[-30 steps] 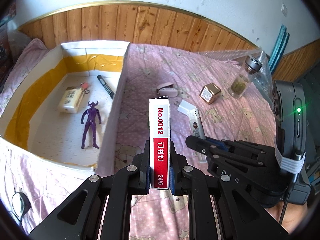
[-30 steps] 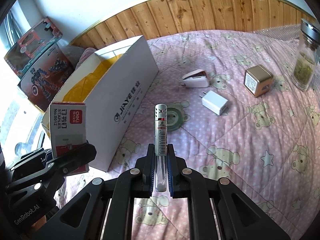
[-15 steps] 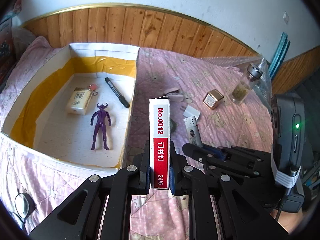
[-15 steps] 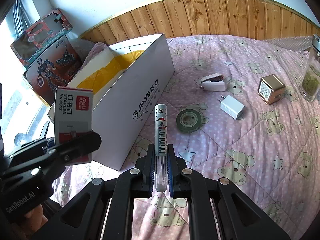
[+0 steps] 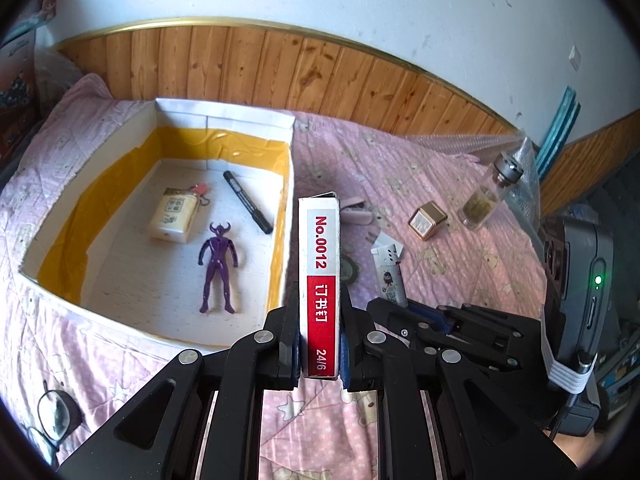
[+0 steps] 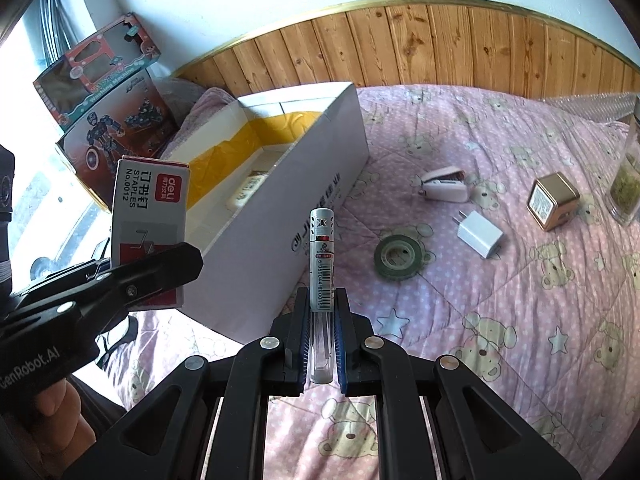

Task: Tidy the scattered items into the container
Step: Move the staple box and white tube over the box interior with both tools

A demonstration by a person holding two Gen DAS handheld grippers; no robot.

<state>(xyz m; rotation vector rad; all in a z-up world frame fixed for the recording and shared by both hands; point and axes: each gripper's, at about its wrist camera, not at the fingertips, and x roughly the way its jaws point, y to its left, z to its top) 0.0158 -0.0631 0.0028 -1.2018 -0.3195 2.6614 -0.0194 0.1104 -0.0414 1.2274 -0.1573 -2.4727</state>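
My left gripper is shut on a red-and-white staples box, held upright just right of the container's near right wall. The container is a white cardboard box lined with yellow tape. In it lie a purple figure, a black marker and a cream flask. My right gripper is shut on a silver lighter, held above the pink quilt beside the container's outer wall. The left gripper with the staples box shows at the left of the right wrist view.
Scattered on the quilt to the right lie a pink-white stapler, a white charger, a green tape roll, a gold cube and a glass bottle. Toy boxes stand behind the container. Eyeglasses lie at the near left.
Both grippers have moved left toward the container and risen a little, each keeping its item. The container's inside now sits nearer the middle of the left wrist view.
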